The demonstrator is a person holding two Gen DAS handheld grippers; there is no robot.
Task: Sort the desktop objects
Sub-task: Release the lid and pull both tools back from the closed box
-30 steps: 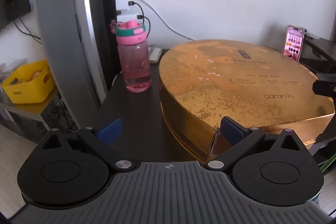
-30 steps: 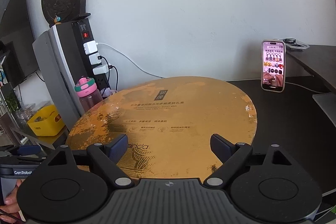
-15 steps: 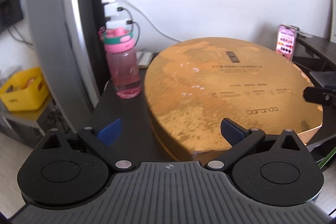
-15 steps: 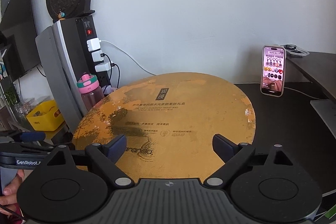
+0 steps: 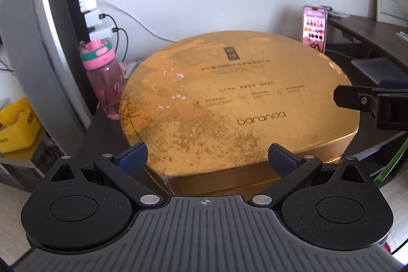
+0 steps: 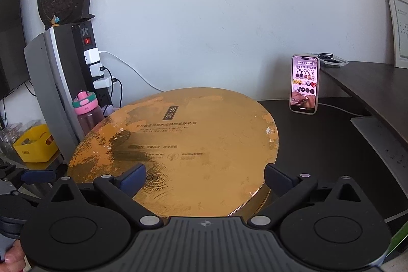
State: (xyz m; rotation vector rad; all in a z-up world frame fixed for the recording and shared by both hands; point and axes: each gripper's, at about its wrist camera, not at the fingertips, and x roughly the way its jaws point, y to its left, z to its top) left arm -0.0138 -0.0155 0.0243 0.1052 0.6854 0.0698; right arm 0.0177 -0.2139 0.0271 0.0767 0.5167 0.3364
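A: What's on the gold box (image 5: 237, 103)?
B: "baranda", clear; the smaller lines won't read. It fills the dark desk (image 6: 318, 142), near edge hidden.
A: Grippers?
B: Left gripper (image 5: 207, 159) spread, empty. Right gripper (image 6: 205, 179) has just been opening, gripping nothing.

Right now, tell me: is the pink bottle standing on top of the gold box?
No, the pink bottle stands on the desk beside the gold box.

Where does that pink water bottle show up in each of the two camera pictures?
Left wrist view: the pink bottle stands left of centre, beside the gold box's left edge.
Right wrist view: the pink bottle stands at mid-left, behind the box's far-left rim.
Shared landmark: the propped-up phone against the wall.
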